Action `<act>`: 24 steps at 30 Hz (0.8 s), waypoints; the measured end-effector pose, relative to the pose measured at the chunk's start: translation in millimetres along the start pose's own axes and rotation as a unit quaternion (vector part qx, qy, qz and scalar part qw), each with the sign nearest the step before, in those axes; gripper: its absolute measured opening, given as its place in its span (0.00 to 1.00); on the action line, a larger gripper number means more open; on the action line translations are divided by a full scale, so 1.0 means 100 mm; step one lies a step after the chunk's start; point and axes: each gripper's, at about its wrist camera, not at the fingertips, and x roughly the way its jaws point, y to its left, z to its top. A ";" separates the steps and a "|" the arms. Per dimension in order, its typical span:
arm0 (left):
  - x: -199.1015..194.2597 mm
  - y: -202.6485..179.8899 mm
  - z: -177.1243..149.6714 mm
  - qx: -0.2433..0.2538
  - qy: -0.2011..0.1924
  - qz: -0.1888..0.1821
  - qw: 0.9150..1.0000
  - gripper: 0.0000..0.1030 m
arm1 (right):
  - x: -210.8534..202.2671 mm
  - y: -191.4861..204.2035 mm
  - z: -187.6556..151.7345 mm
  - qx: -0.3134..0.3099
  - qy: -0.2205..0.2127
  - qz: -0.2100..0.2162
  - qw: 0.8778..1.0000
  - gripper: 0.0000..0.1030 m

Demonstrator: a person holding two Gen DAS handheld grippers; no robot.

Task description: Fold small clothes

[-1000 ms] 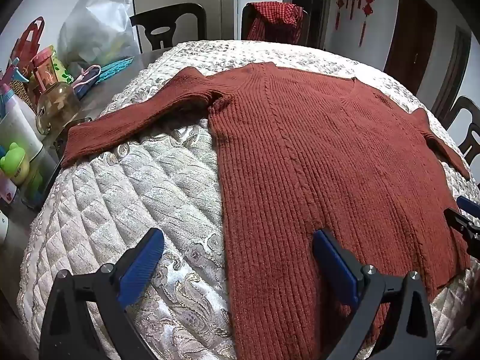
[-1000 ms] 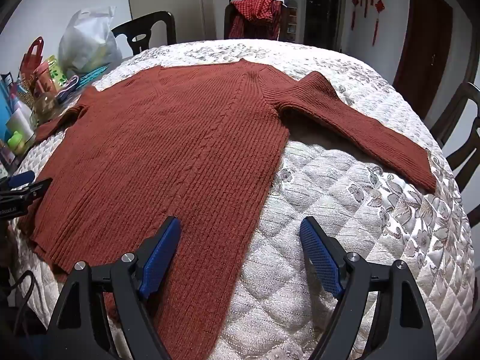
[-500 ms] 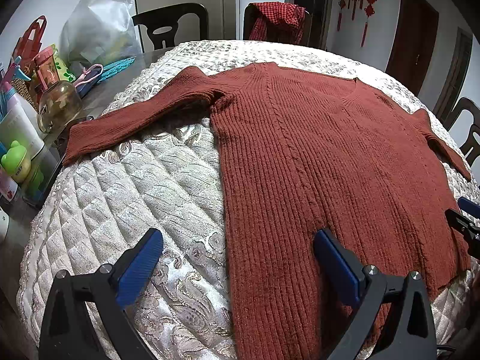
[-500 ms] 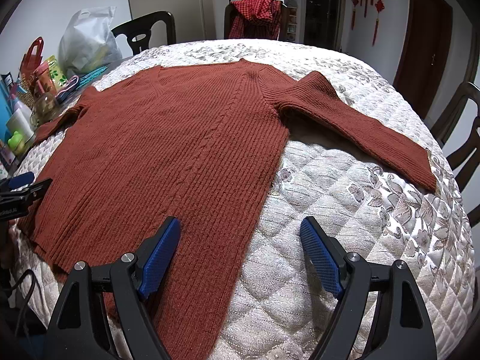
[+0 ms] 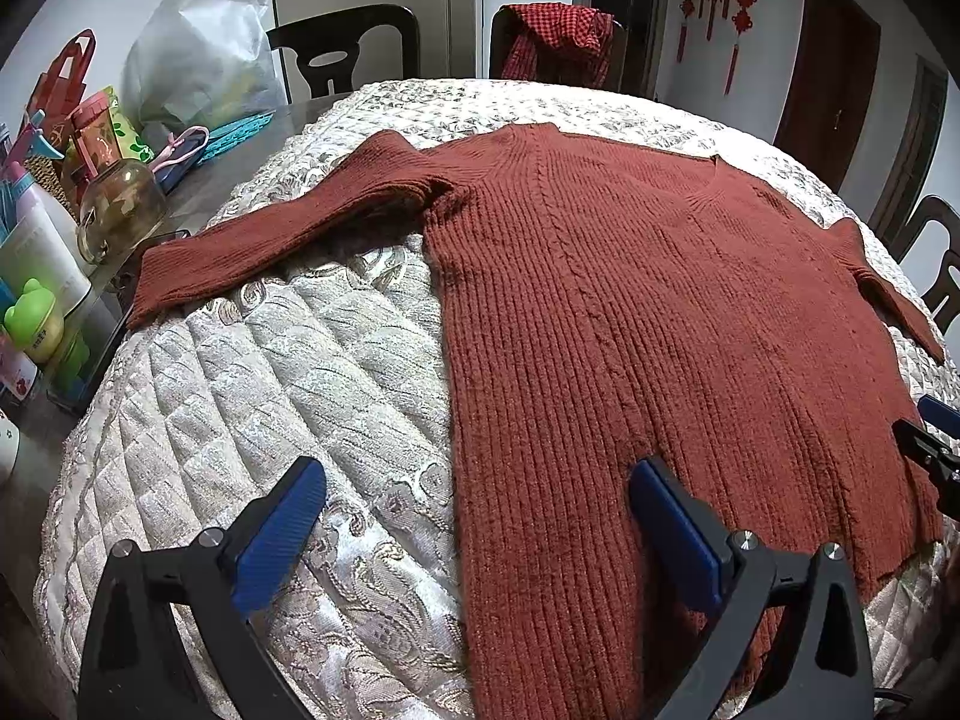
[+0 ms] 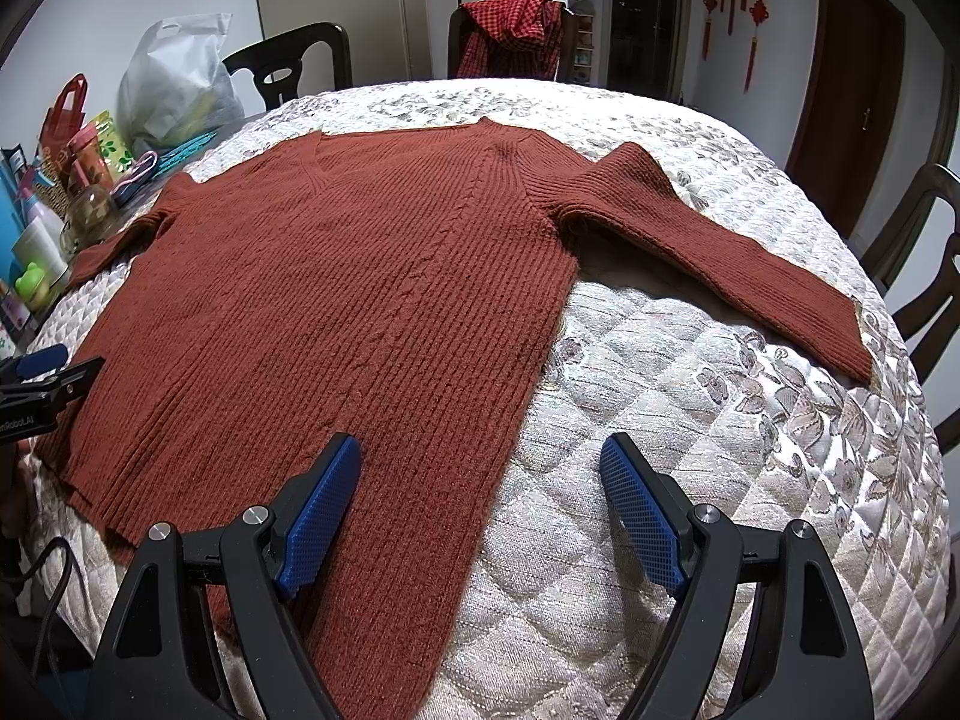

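Note:
A rust-red ribbed knit sweater [image 5: 648, 300] lies flat, face up, on a quilted cream cover [image 5: 288, 396], both sleeves spread out; it also shows in the right wrist view [image 6: 360, 312]. My left gripper [image 5: 474, 498] is open and empty, hovering over the sweater's left hem edge. My right gripper [image 6: 480, 480] is open and empty, hovering over the sweater's right hem edge. The left sleeve [image 5: 282, 240] and the right sleeve [image 6: 720, 258] lie flat. Each gripper shows at the edge of the other's view.
Bottles, a glass jar [image 5: 120, 210], toys and a white plastic bag [image 5: 204, 60] crowd the table's left side. Dark chairs stand around the table; one holds a red checked cloth [image 5: 558, 36]. More chairs [image 6: 918, 252] stand at the right.
Both grippers have barely drifted; the left view has shifted very slightly. The sweater has not moved and both grippers stay open.

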 end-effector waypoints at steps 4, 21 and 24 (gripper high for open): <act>0.01 0.01 0.00 -0.001 0.000 0.000 1.000 1.00 | 0.00 0.00 0.00 0.000 0.000 0.000 1.000 0.80; 0.00 0.02 -0.02 -0.002 -0.001 0.001 1.000 1.00 | 0.01 -0.01 0.00 0.000 0.000 0.000 1.000 0.80; 0.00 0.02 -0.02 -0.002 -0.001 0.000 1.000 1.00 | 0.01 -0.01 0.00 0.000 -0.001 0.000 1.000 0.80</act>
